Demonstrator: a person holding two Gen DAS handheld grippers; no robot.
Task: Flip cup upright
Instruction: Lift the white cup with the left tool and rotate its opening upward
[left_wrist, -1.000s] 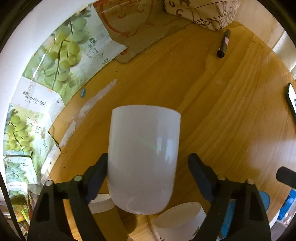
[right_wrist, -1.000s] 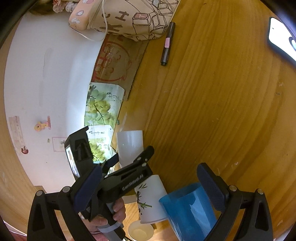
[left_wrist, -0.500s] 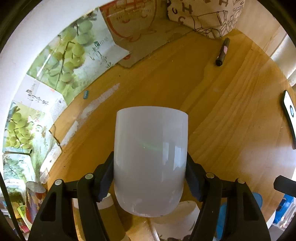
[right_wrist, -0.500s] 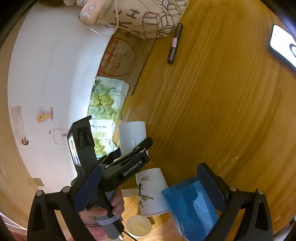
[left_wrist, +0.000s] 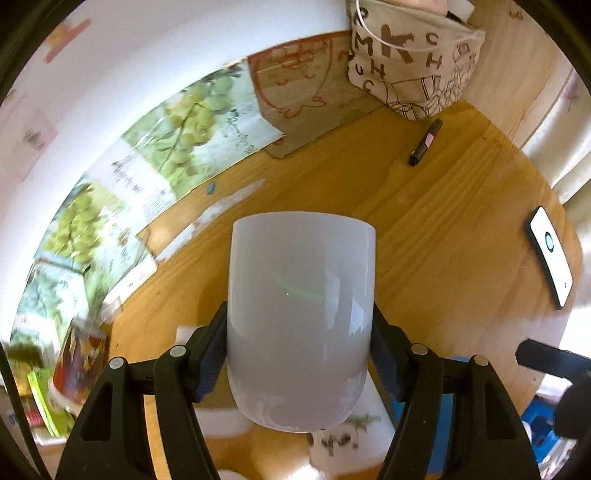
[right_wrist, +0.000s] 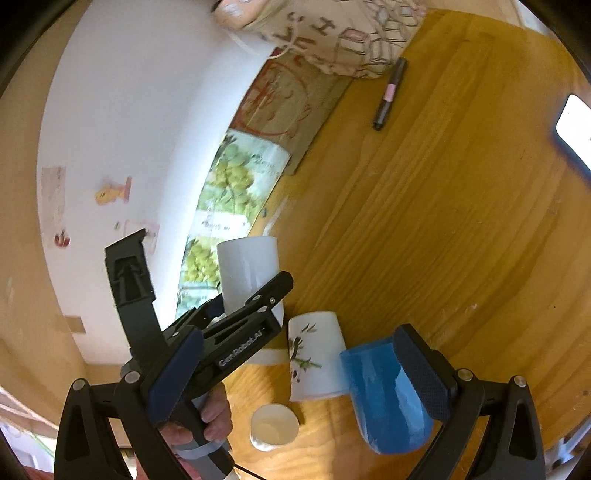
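My left gripper (left_wrist: 297, 349) is shut on a plain white cup (left_wrist: 301, 317), its fingers pressing both sides near the rounded base. The cup is held above the wooden table (left_wrist: 424, 229), its open rim pointing away from the camera. In the right wrist view the same cup (right_wrist: 247, 273) shows lifted in the left gripper (right_wrist: 243, 306), above the other cups. My right gripper (right_wrist: 291, 369) is open and empty; a blue cup (right_wrist: 384, 395) on its side lies against its right finger, not clamped.
A white cup with a bamboo print (right_wrist: 314, 362), a small paper cup (right_wrist: 273, 426) and another white cup stand near the front edge. A black marker (left_wrist: 424, 142), a phone (left_wrist: 550, 254), a printed tote bag (left_wrist: 413, 62) and grape-print cartons (left_wrist: 177, 140) line the table's far side.
My left gripper closed on the white cup and lifted it off the table. The right gripper stayed open near the blue cup.
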